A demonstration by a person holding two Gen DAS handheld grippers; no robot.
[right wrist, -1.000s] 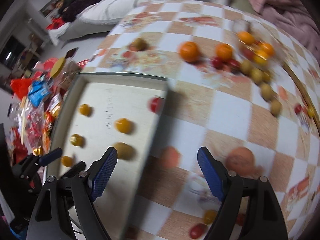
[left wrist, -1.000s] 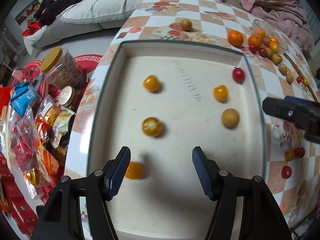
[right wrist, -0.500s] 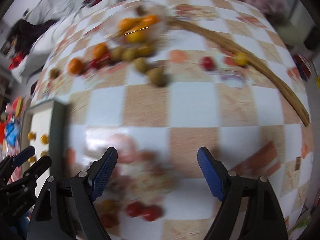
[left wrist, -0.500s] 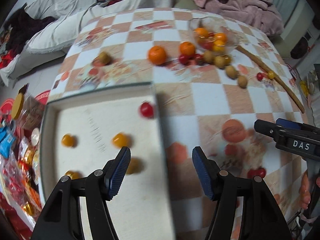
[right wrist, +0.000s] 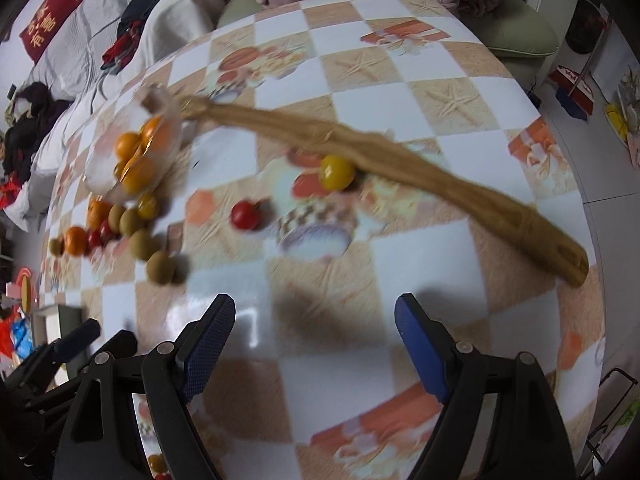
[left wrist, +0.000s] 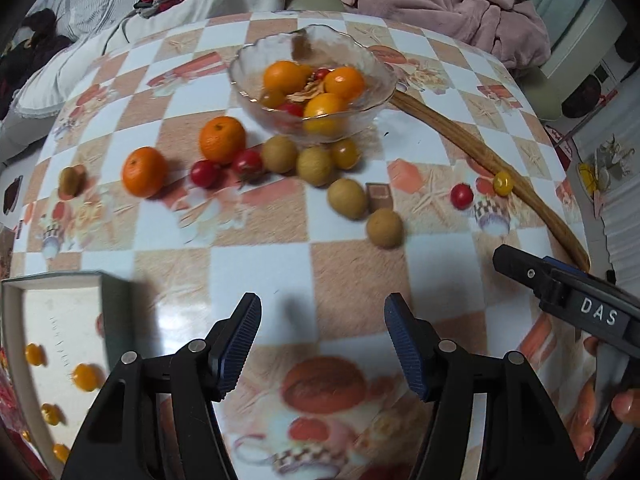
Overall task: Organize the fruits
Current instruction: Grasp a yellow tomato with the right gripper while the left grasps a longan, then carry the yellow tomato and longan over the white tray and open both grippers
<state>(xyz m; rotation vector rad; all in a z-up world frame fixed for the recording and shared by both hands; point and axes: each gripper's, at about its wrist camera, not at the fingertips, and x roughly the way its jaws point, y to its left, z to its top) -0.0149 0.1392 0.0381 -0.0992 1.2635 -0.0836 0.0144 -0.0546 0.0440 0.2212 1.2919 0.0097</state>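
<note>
A: Where is the fruit?

B: Most of it lies loose on the table (left wrist: 256, 268). Two oranges (left wrist: 222, 139), some red tomatoes (left wrist: 205, 173) and some round brown fruits (left wrist: 347, 197) sit in a bunch just beside the glass bowl (left wrist: 256, 60). The bowl has more oranges in it. One red tomato (right wrist: 246, 215) and one yellow tomato (right wrist: 337, 172) lie apart from the rest, the yellow one touching a long wooden stick (right wrist: 460, 188).

A: And the tray?

B: The tray (left wrist: 114, 300) is at the left, near the left gripper (left wrist: 322, 338). A few small yellow fruits (left wrist: 85, 377) lie inside it. It looks like the place where sorted fruit goes.

A: Are the grippers holding anything?

B: No. The left gripper is spread wide with nothing in it. The right gripper (right wrist: 318, 342) is spread wide too, and bare. Both hang over bare table, near the loose fruit.

A: Why spread wide?

B: Most likely to be ready to close on the next fruit. The right one faces the red and yellow tomatoes, so one of those may be next. Round fruit can roll, so a soft, slow pinch would be best.
</note>
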